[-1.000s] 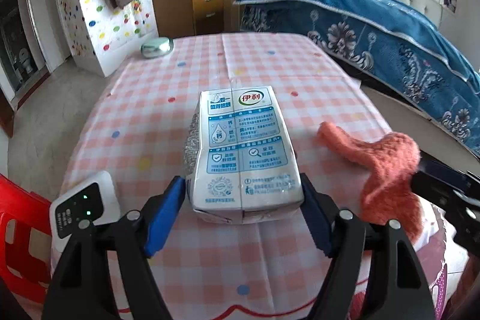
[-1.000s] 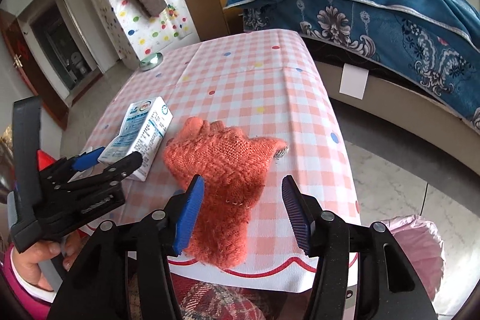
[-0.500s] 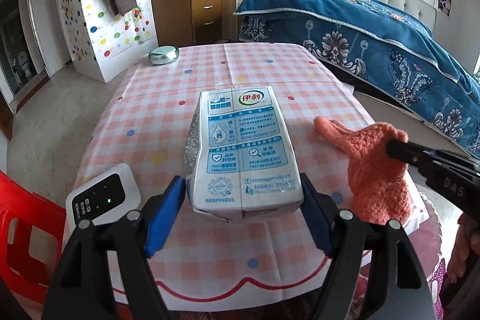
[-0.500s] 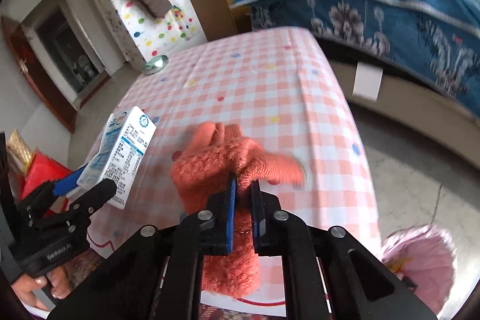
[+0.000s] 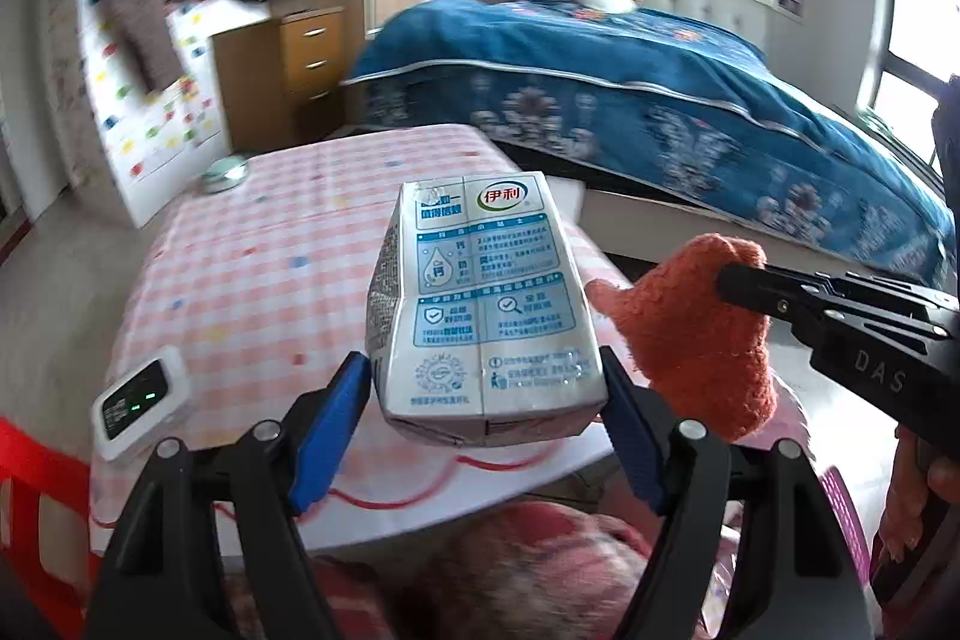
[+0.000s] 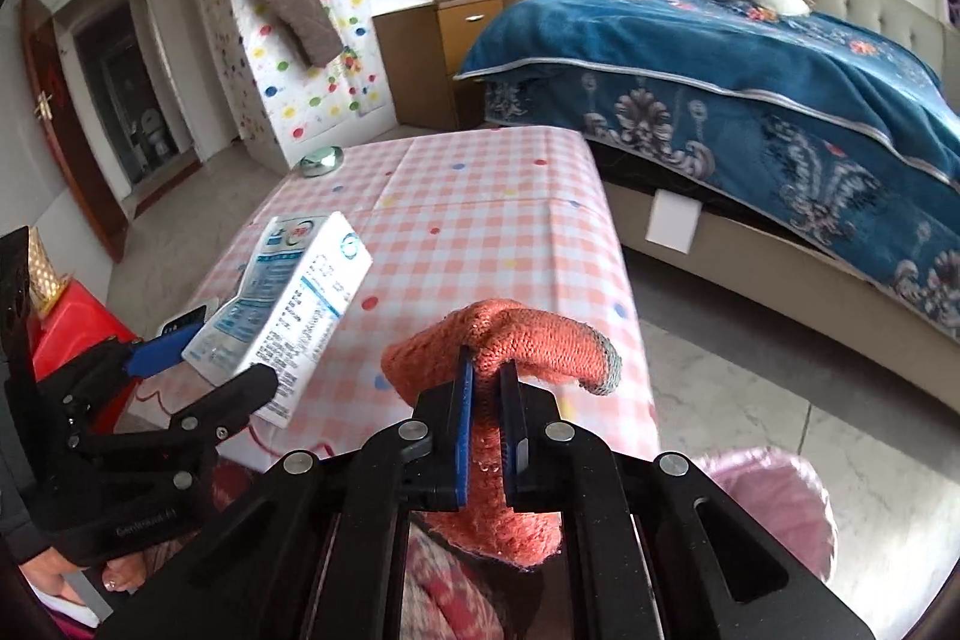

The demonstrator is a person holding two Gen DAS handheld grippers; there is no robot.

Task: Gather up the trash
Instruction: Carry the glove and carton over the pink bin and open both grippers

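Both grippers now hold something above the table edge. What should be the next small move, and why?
Probably carry both loads toward the pink bag on the floor at the right. The left gripper is shut on the milk carton, and the right gripper pinches the orange glove. Both are lifted clear of the checkered table, so only the drop-off seems left.

One milk carton [image 5: 486, 304], one orange glove [image 5: 690, 334], two grippers [image 5: 486, 436].
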